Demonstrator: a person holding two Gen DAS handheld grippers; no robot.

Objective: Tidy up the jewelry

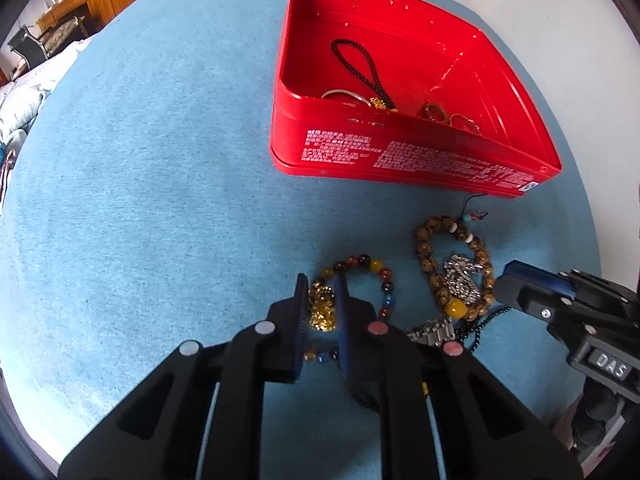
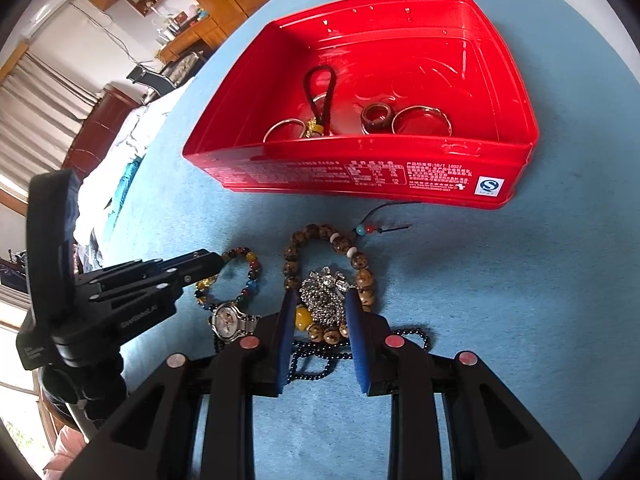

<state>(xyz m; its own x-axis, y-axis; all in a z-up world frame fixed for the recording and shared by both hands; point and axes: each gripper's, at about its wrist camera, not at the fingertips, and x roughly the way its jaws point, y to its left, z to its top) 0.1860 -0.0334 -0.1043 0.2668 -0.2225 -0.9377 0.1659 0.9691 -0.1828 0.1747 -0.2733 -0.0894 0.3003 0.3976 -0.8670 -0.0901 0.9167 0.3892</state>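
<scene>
Blue woven cloth (image 1: pixel 140 200) carries your glossy red tin (image 1: pixel 400 168). Near it, your left gripper (image 1: pixel 322 312) clamps the round-bead bracelet's (image 1: pixel 376 266) gold charm (image 1: pixel 322 312); right gripper (image 2: pixel 322 308) stands apart around the silver pendant (image 2: pixel 322 296).

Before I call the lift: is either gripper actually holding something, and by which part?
The left gripper is shut on the multicoloured bead bracelet, at its gold charm. The right gripper straddles the silver pendant; whether it grips cannot be told.

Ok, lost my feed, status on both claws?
Left claw shut on gold charm. Right claw around silver pendant, grip unclear. Red tin unobstructed.
</scene>
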